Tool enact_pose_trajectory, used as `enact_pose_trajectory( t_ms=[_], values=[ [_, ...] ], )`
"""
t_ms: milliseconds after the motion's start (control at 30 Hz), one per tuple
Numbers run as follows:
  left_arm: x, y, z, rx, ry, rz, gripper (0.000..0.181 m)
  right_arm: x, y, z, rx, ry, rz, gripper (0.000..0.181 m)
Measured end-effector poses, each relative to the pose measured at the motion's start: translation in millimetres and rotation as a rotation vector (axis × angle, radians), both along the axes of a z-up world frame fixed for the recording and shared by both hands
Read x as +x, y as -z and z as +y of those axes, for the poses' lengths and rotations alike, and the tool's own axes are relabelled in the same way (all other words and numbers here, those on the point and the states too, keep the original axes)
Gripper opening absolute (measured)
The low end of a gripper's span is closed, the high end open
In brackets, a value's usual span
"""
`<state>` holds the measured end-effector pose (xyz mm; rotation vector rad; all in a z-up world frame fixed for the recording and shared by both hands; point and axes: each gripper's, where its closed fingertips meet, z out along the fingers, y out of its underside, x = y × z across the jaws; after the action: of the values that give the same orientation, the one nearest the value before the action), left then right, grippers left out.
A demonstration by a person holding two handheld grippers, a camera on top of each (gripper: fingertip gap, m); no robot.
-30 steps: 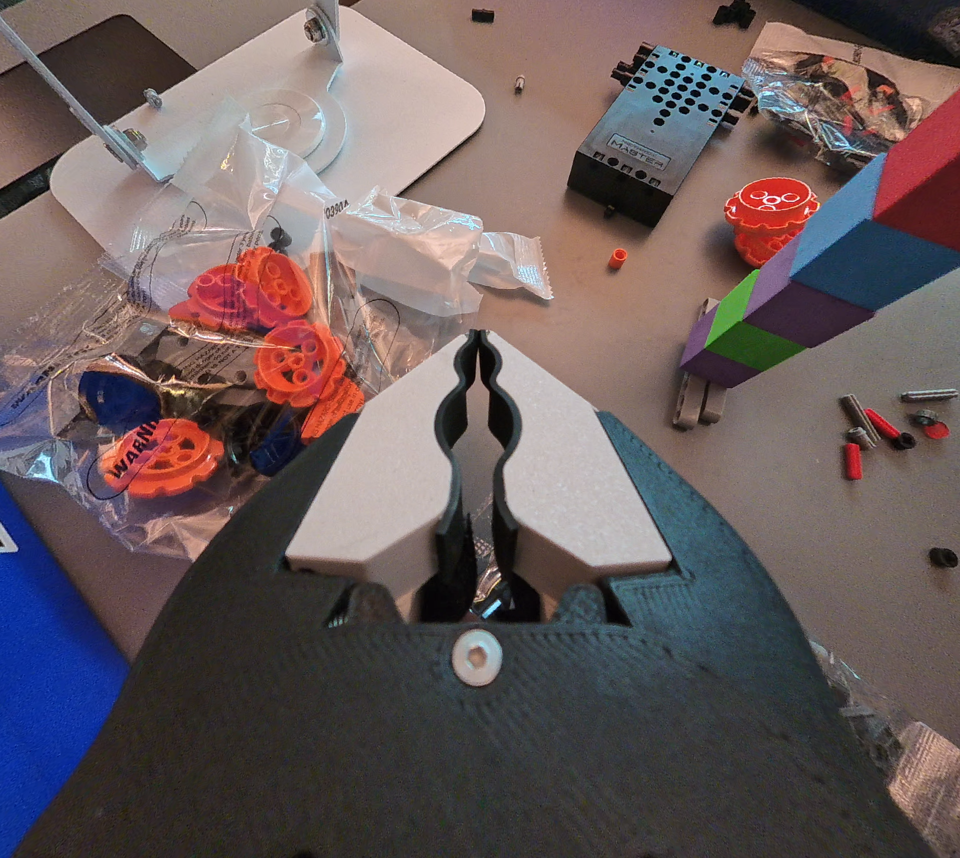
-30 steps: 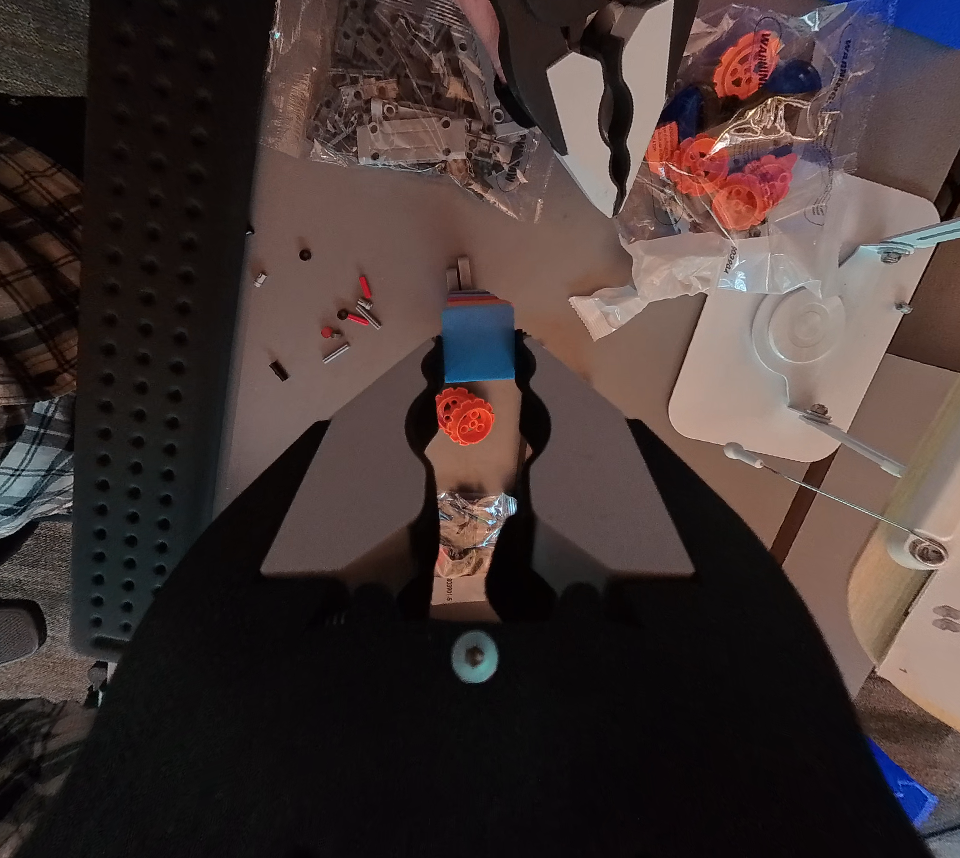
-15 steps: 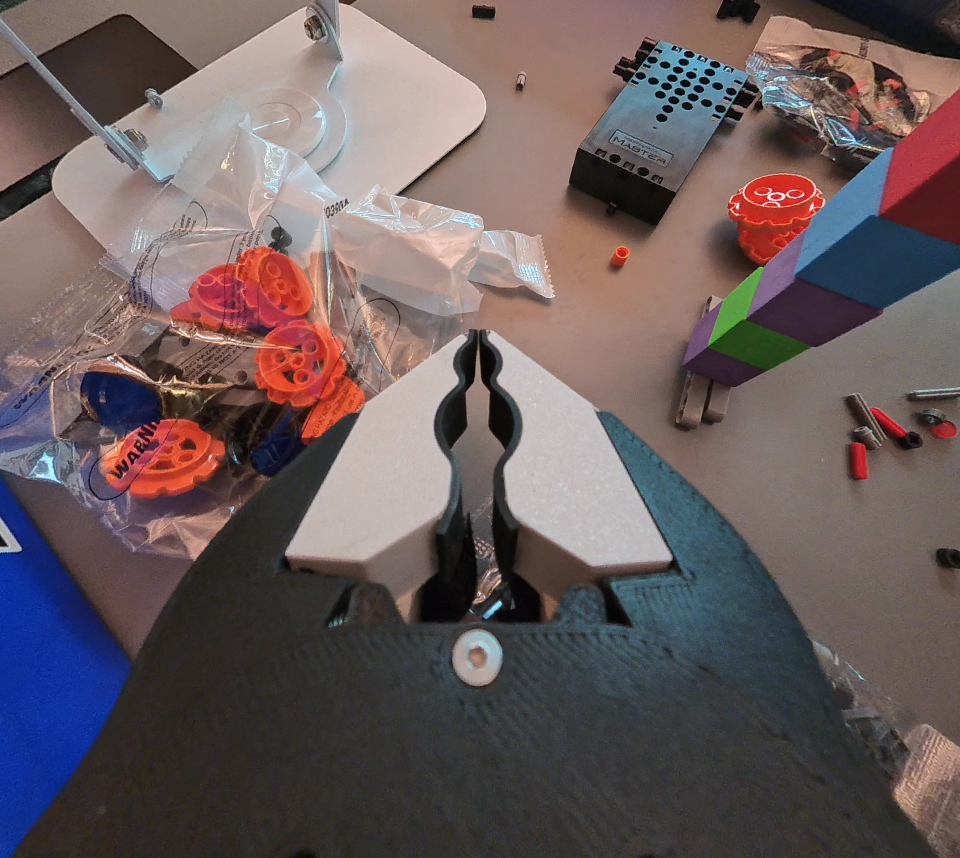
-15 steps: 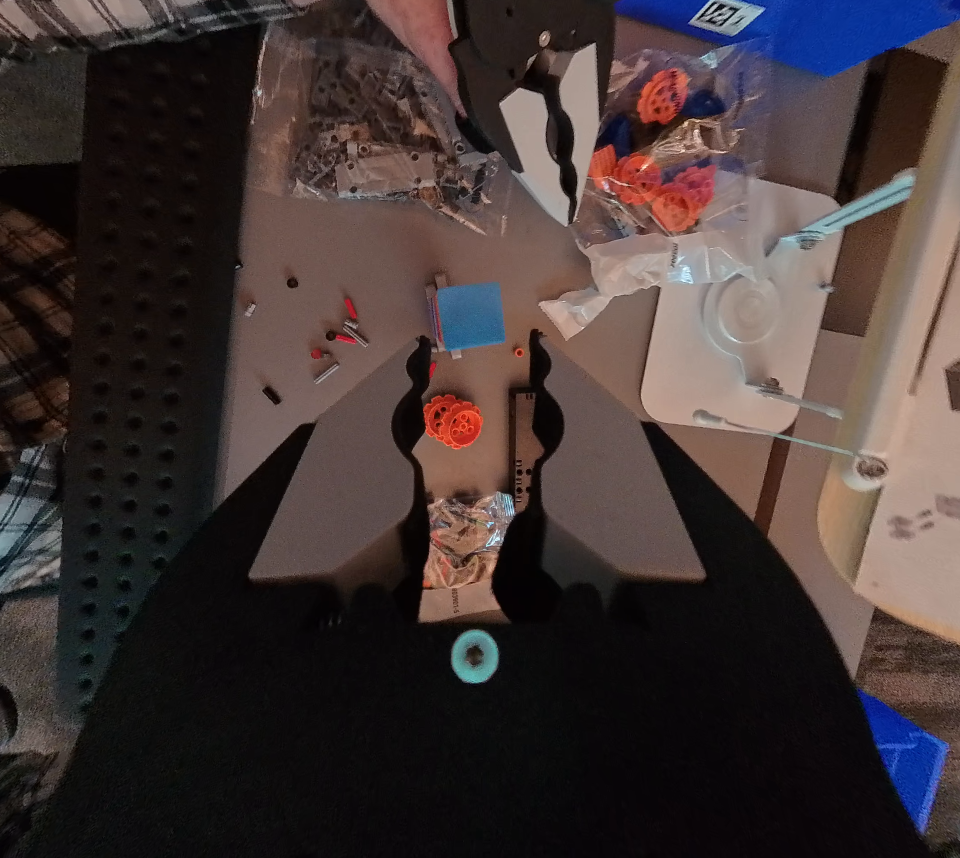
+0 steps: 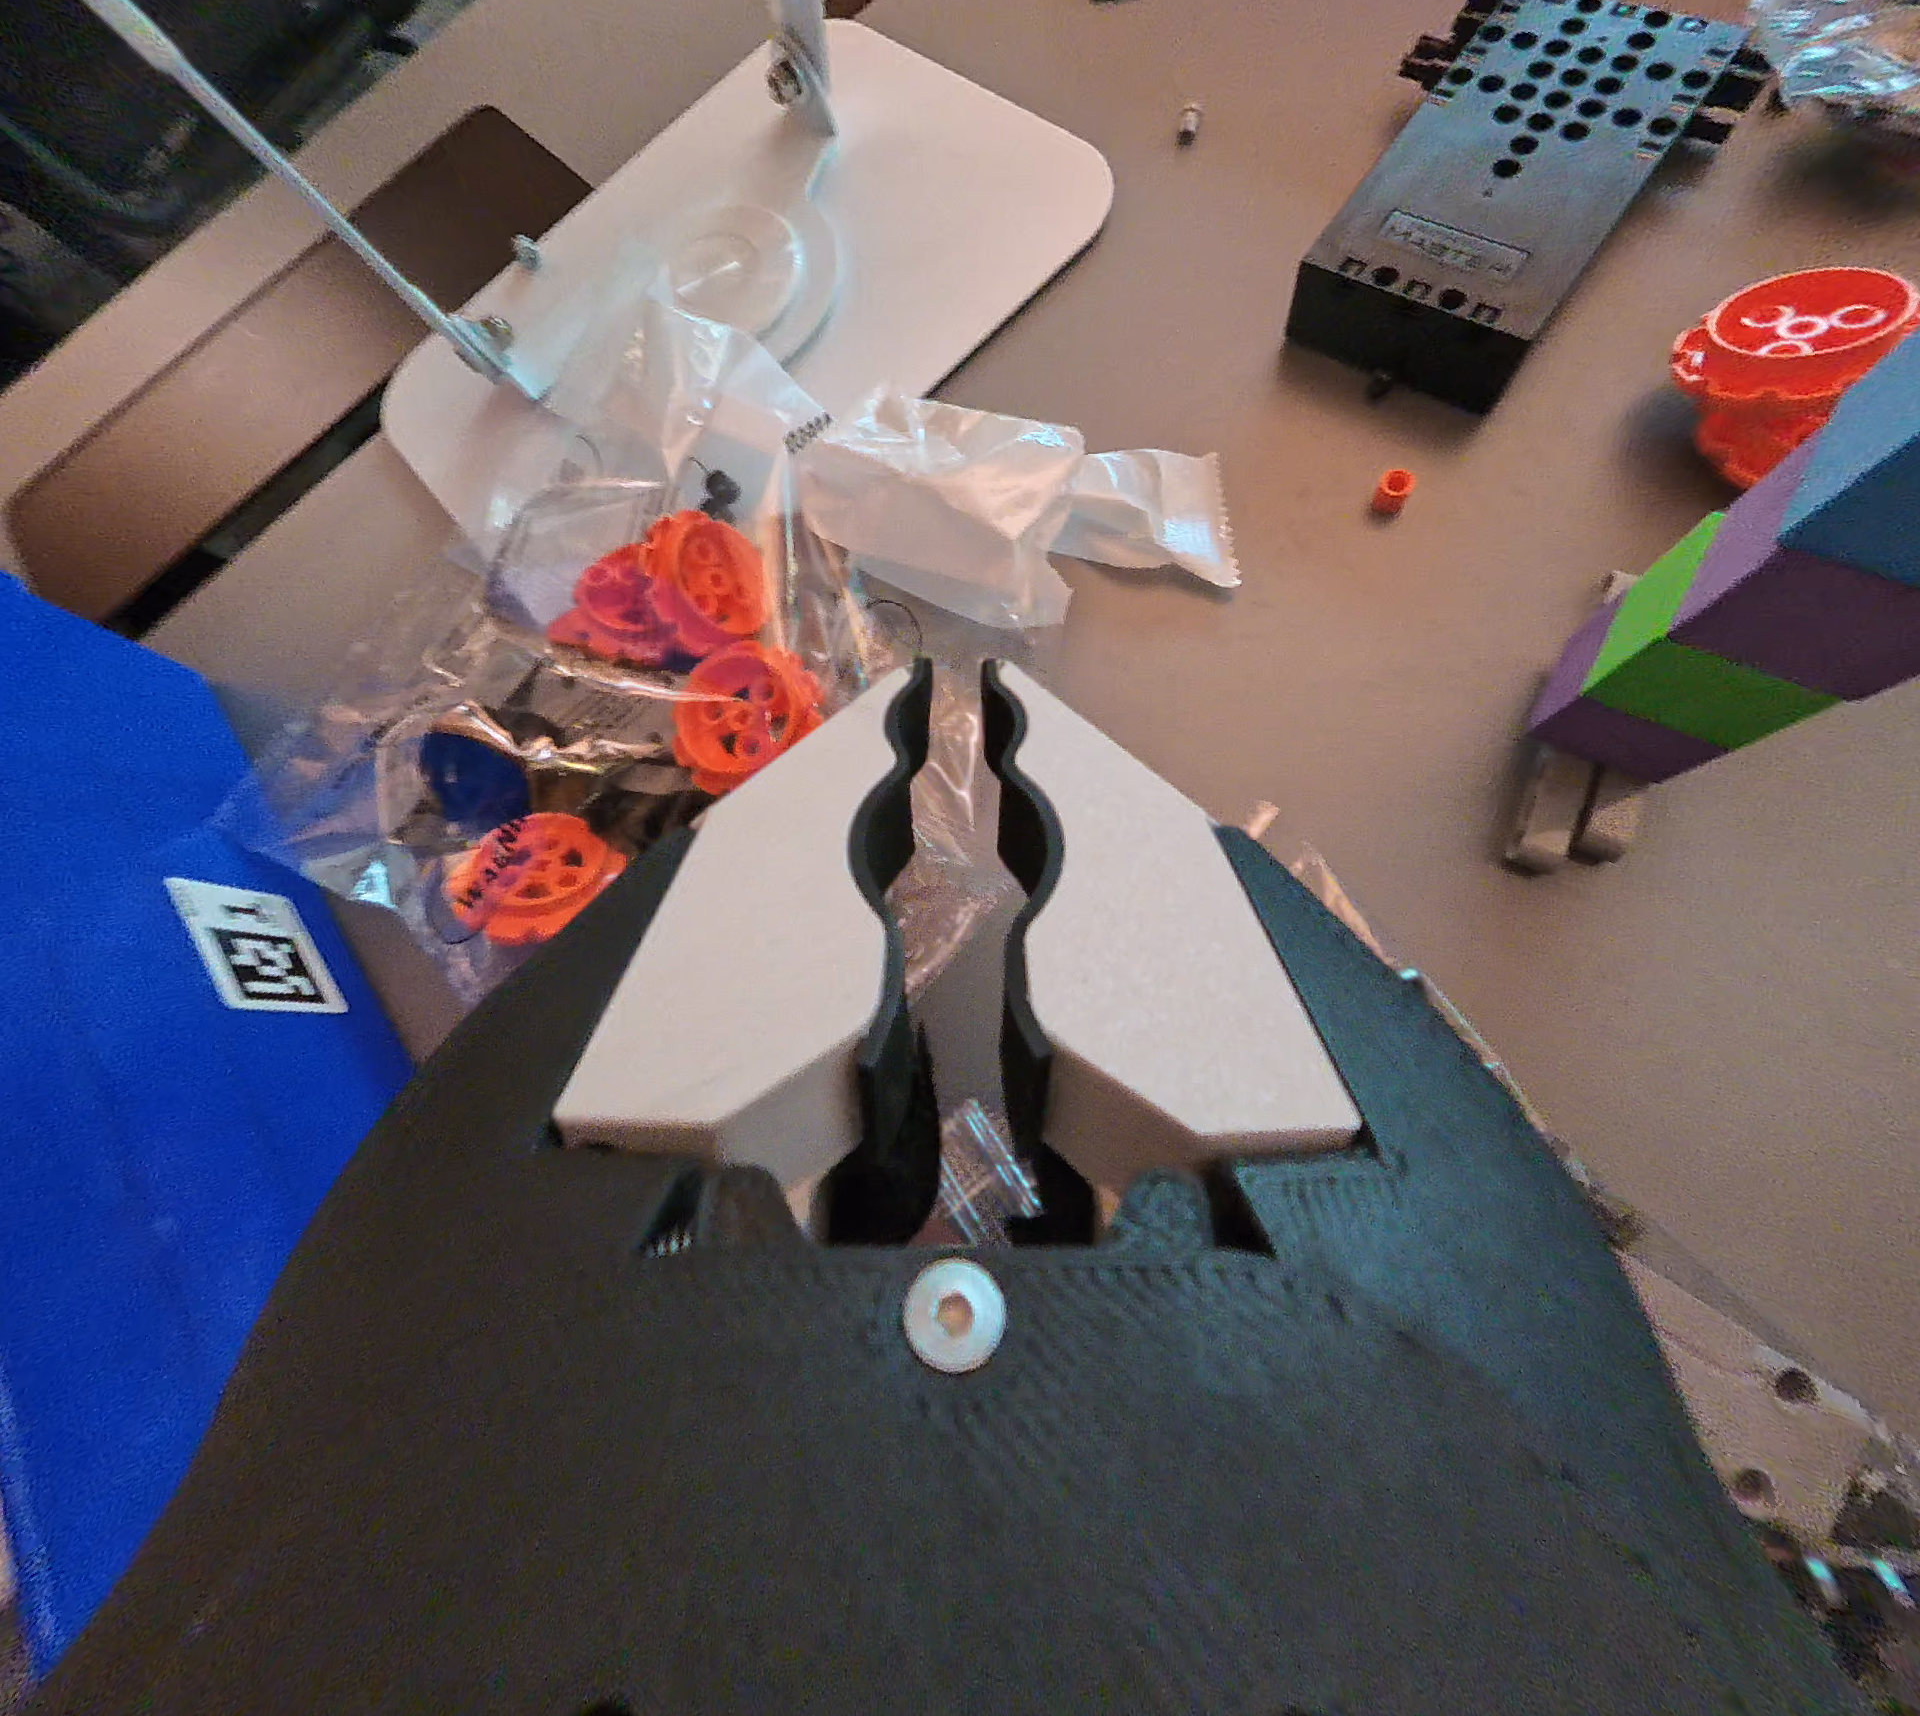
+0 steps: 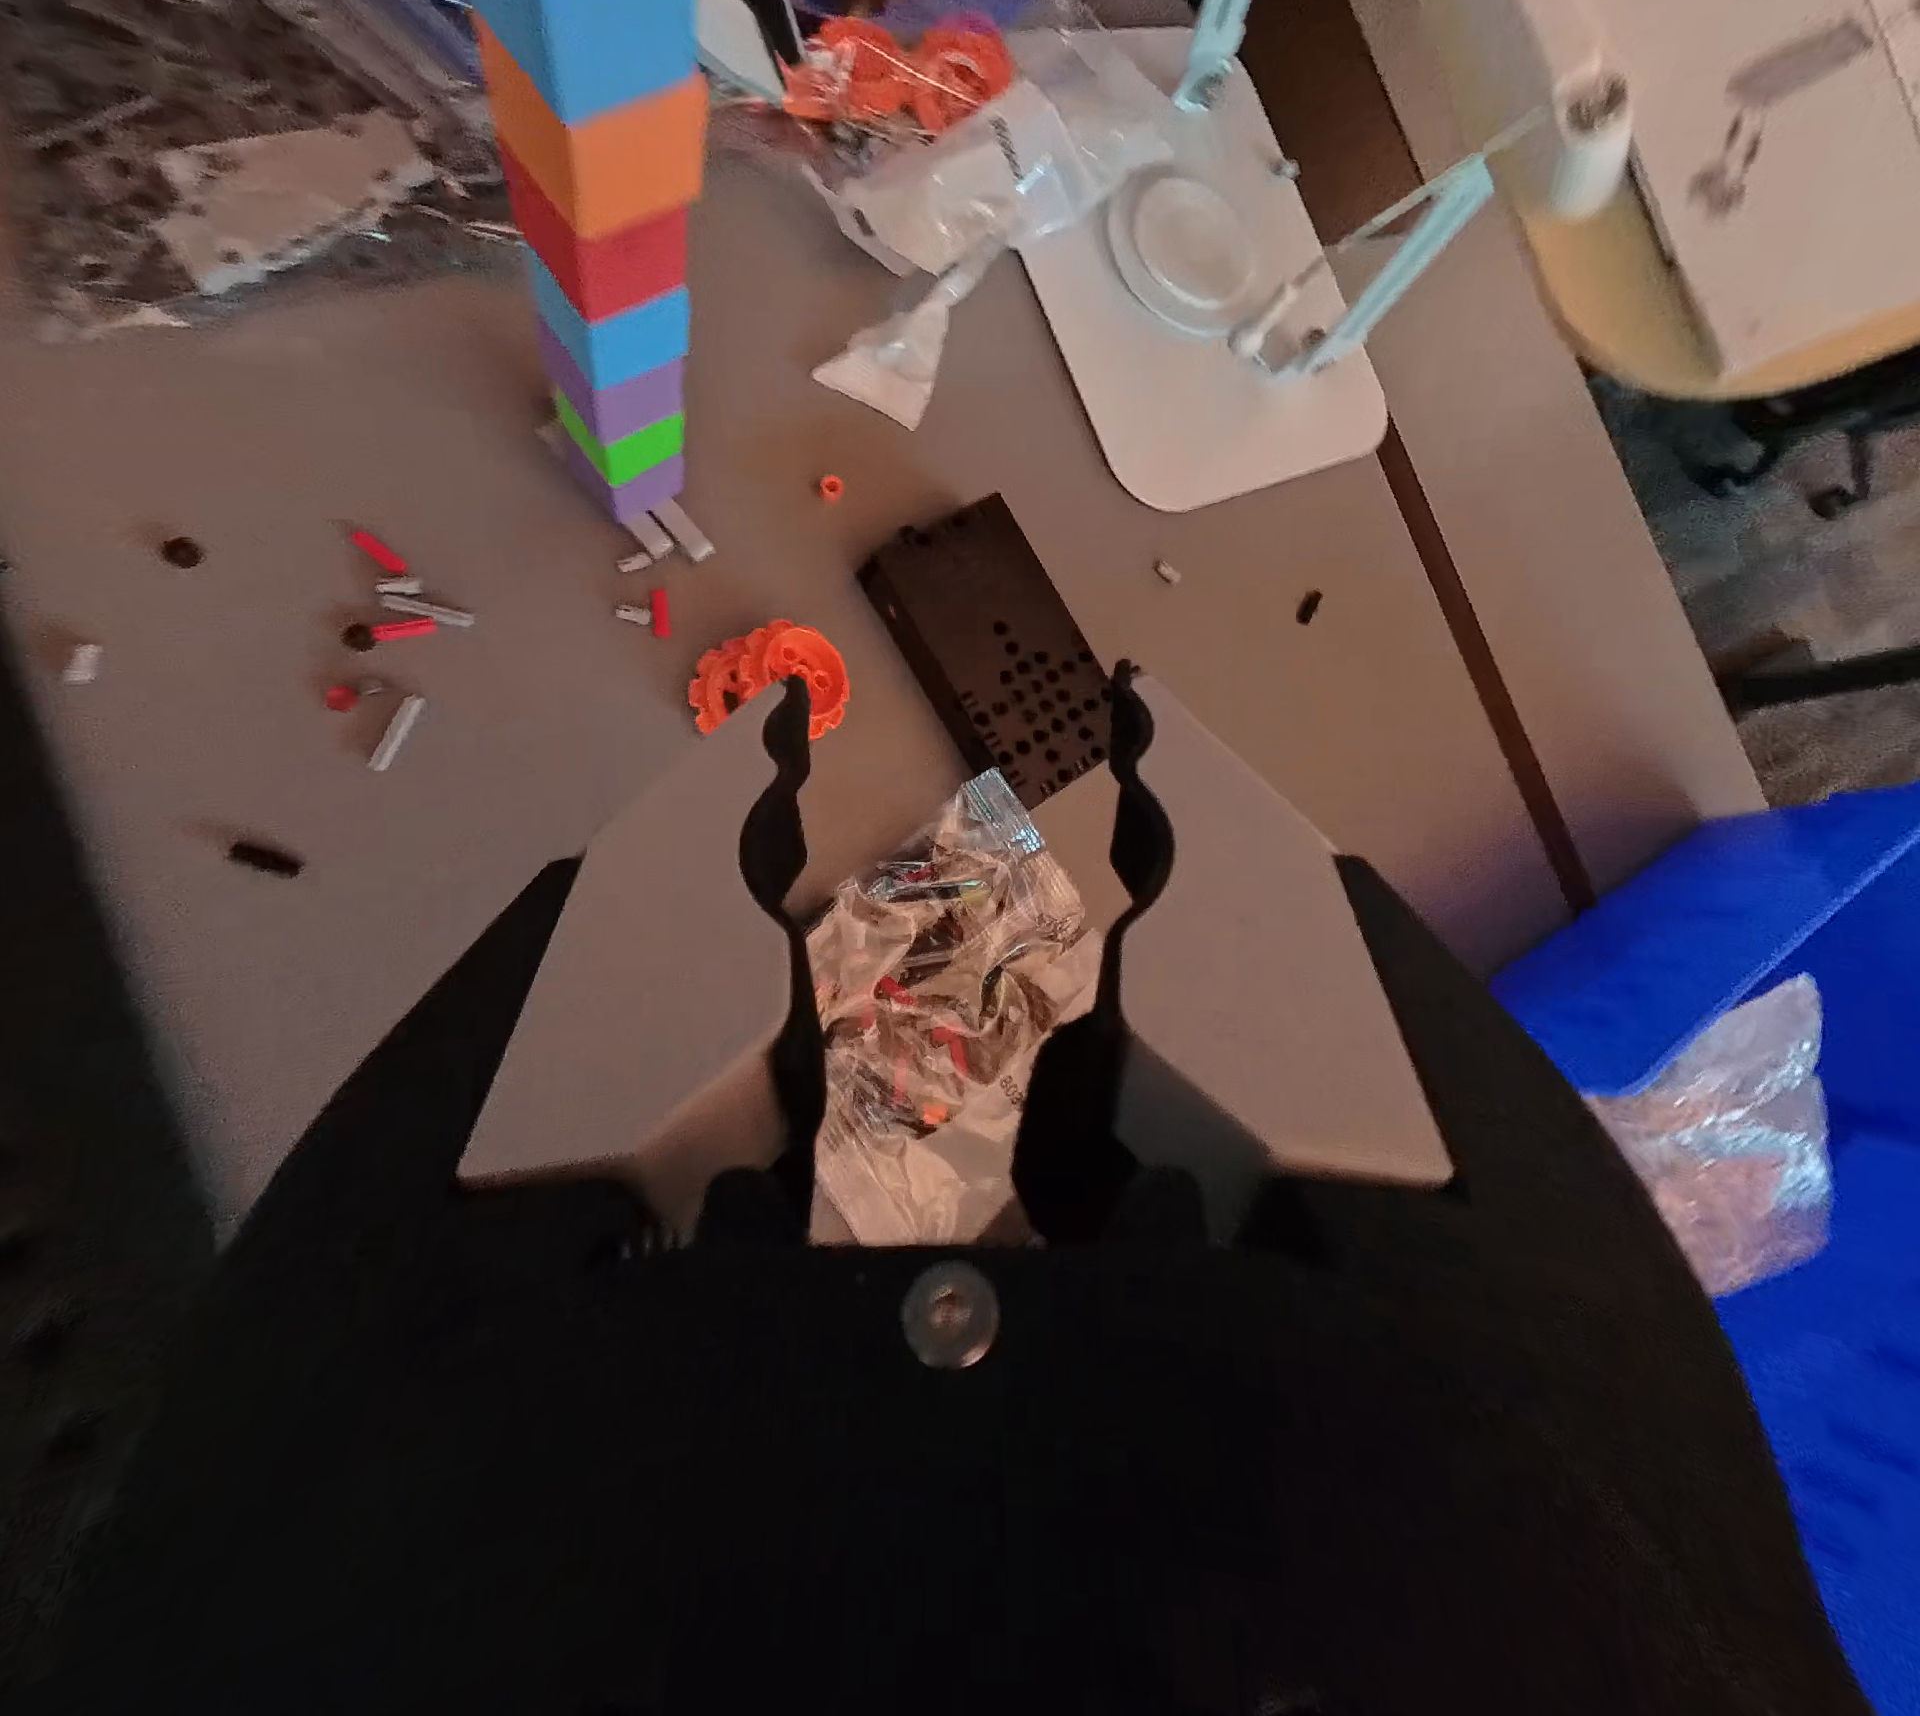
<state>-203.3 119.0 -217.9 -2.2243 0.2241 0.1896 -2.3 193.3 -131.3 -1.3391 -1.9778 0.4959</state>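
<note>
Grey bench (image 5: pixel 1351 835) lay cluttered with kit parts under dim, warm light, and both views were somewhat blurred.

The left gripper (image 5: pixel 948 679) had its jaws narrowly parted, a slim gap running between them. Nothing was clearly pinched. Clear plastic showed through the gap, and whether the tips touched it could not be told. Just left of the tips lay a clear bag of orange gears (image 5: pixel 665 658). Just ahead of them sat a crumpled white wrapper (image 5: pixel 977 503), and beyond it a white lamp base (image 5: pixel 935 212). A blue bin (image 5: pixel 125 991) stood to the far left. Ahead and to the right, well apart, lay a black perforated box (image 5: pixel 1507 191).

The right gripper (image 6: pixel 961 690) had its jaws spread wide and empty, held above the bench. A small clear bag of parts (image 6: pixel 935 991) showed between them, lower down and apart from them. The left tip overlapped a pair of orange gears (image 6: pixel 769 674) in the picture, and the right tip overlapped the box's edge. Contact with either could not be told. A coloured block tower (image 6: pixel 613 212) rose ahead and to the left of the tips, and loose red and grey pins (image 6: pixel 400 617) were scattered farther left.
</note>
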Motion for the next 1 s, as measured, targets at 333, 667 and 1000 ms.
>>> enact_pose_trajectory(
  t_ms=[333,667,1000],
  values=[
    [-3.6,-37.8,-16.3,0.045,-0.159,0.050,0.011,8.0,20.3,43.4,0.079,0.261,0.263,0.045],
    [27.8,-35.0,-48.7,0.036,-0.222,0.034,0.011,18.8,19.1,65.2,0.029,0.310,0.339,0.036],
    [66.2,-1.7,-59.1,-0.054,-0.235,-0.053,0.008,27.7,22.4,76.7,-0.010,0.318,0.349,0.032]
  ],
)
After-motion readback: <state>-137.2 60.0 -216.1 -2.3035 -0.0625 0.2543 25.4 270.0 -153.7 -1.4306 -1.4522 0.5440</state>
